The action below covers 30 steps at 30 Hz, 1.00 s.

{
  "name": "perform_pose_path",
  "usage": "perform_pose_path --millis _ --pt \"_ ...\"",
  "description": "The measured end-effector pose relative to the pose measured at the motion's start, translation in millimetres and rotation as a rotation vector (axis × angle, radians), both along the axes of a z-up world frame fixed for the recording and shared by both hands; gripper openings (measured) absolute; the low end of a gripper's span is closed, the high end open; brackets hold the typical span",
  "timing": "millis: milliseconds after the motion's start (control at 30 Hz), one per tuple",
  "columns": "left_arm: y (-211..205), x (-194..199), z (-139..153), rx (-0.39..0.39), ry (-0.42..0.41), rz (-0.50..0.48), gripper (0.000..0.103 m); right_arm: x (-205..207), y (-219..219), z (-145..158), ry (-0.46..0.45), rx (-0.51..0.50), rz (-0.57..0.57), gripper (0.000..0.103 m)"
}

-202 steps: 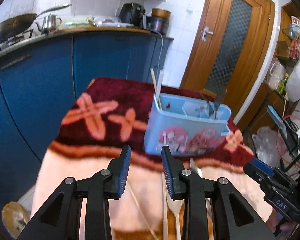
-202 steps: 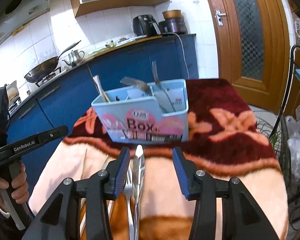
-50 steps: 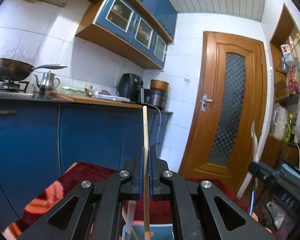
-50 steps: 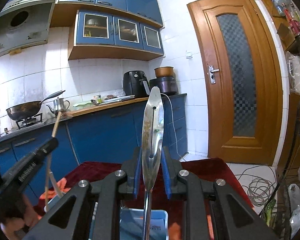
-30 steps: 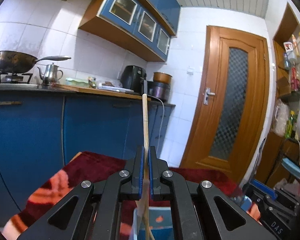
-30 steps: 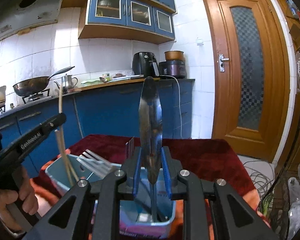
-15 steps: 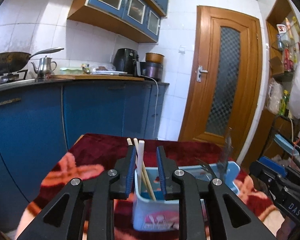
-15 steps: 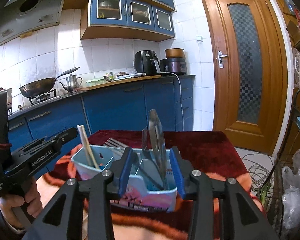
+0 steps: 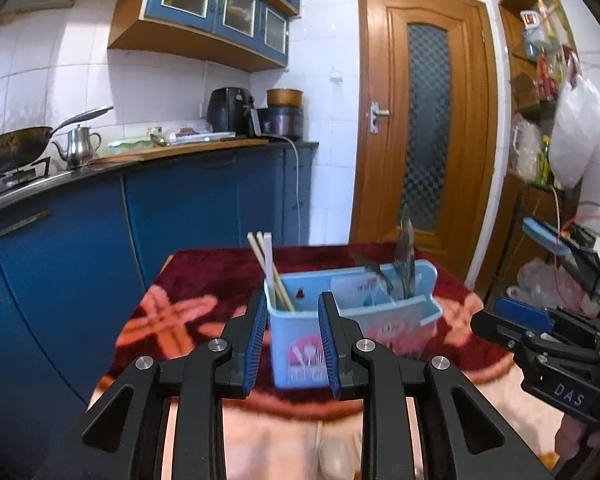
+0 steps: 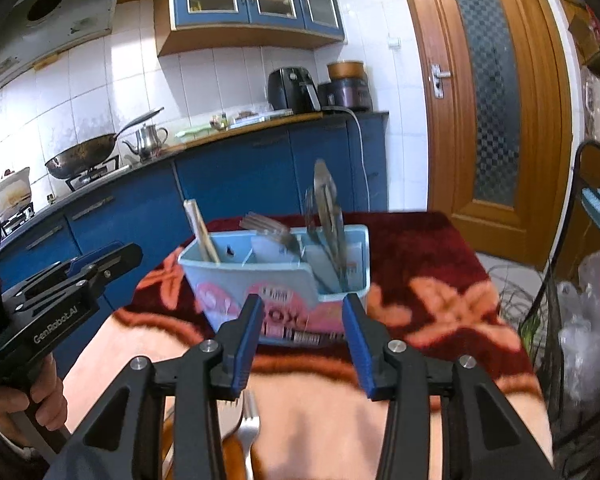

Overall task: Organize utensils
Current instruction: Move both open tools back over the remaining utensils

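Observation:
A light blue utensil box [image 9: 300, 344] [image 10: 276, 300] stands on a red and peach blanket. Chopsticks [image 9: 266, 268] [image 10: 202, 232] stand in its left compartment. Forks [image 10: 266, 226] lean in the middle and a metal spatula [image 10: 330, 208] [image 9: 406, 264] stands in the right compartment. My left gripper [image 9: 292, 340] is open and empty just in front of the box's left end. My right gripper [image 10: 302, 340] is open and empty in front of the box. A fork [image 10: 248, 424] lies on the blanket under the right gripper. A wooden spoon [image 9: 336, 452] lies under the left gripper.
Blue kitchen cabinets [image 9: 180, 216] with a counter, a wok [image 10: 84, 156] and a kettle [image 9: 78, 146] stand behind the table. A wooden door [image 9: 424, 120] is at the back right. Wires and bags [image 10: 584, 312] lie to the right of the table.
Both grippers have opened wider and pulled back from the box. The chopstick and the spatula they held a second ago now stand in the box.

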<state>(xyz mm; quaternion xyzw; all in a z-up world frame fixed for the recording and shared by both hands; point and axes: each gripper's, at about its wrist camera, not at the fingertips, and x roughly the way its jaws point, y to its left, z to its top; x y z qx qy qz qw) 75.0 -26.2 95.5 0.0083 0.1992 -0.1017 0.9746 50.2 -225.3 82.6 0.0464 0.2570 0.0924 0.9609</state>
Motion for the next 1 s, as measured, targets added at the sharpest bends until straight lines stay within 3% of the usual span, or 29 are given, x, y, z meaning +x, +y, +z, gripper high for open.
perform_pose_path --millis 500,700,1000 --pt "12 -14 -43 0.079 0.307 -0.008 0.028 -24 6 -30 0.170 -0.018 0.034 0.049" --pt "13 -13 -61 0.125 0.394 -0.030 0.036 -21 12 -47 0.249 -0.027 0.059 0.049" --pt "7 -6 -88 0.151 0.511 -0.067 0.036 -18 25 -68 0.352 -0.042 0.113 0.049"
